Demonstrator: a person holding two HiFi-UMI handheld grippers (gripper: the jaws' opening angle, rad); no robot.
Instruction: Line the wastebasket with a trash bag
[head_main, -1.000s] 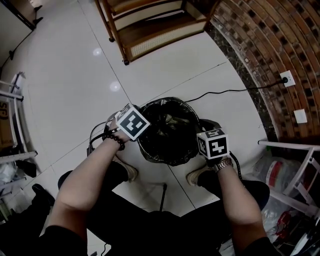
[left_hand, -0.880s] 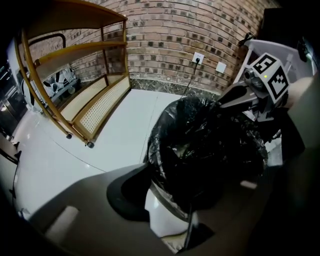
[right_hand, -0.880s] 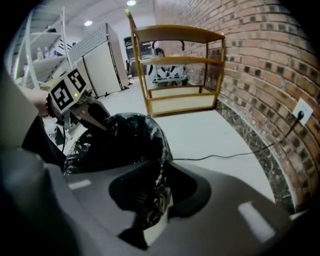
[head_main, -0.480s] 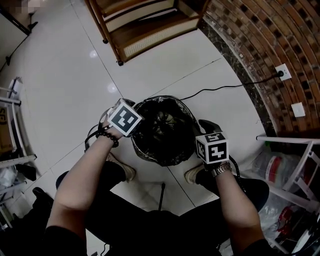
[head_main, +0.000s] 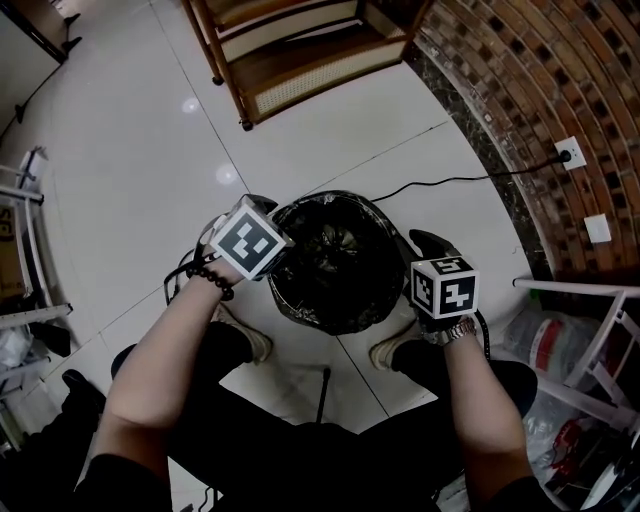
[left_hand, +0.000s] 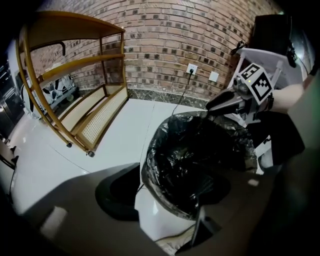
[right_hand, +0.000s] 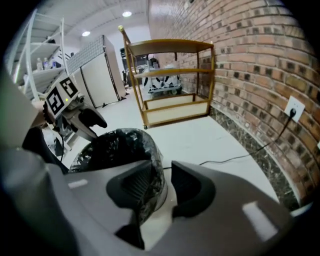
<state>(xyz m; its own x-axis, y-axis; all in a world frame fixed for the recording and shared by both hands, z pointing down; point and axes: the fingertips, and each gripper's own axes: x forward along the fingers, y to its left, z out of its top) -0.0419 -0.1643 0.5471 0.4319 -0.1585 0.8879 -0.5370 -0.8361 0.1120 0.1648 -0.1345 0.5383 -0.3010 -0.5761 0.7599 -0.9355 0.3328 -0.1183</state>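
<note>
The white wastebasket (left_hand: 156, 212) is standing on the pale tiled floor (head_main: 130, 150), just ahead of the person's two shoes (head_main: 252, 343). One black trash bag (head_main: 335, 255) is lining it. The glossy, crinkled film is dipping into the wastebasket with creases running toward the middle. Its edge is folding over the rim and hanging a short way down the outside, leaving the white wall showing below.

The left tool (left_hand: 160, 209) is hovering at the wastebasket's left rim with its jaws spread wide. They have just been opening, and the bag-covered rim is standing between them with neither pad pressing on it. The right tool (right_hand: 160, 187) is sitting at the opposite rim, its jaws partly apart and likewise just opening. The bag's folded edge is lying between the pads, close to the left one, with a pale gap showing before the right one.

Against a second ago, the right tool is sitting slightly further out from the wastebasket. The left tool is showing hardly any shift in the head view, and the bag's mouth is looking rounder and more evenly spread around the rim.

Counted, there is one wastebasket, one trash bag and two tools, which are carrying two marker cubes (head_main: 250, 242), one each. Beyond the wastebasket one wooden shelf unit (head_main: 300, 60) is standing. One black cable (head_main: 440, 182) is running from beside the wastebasket to one wall socket (head_main: 571, 153) on the brick wall (head_main: 520, 80) to its right.
</note>
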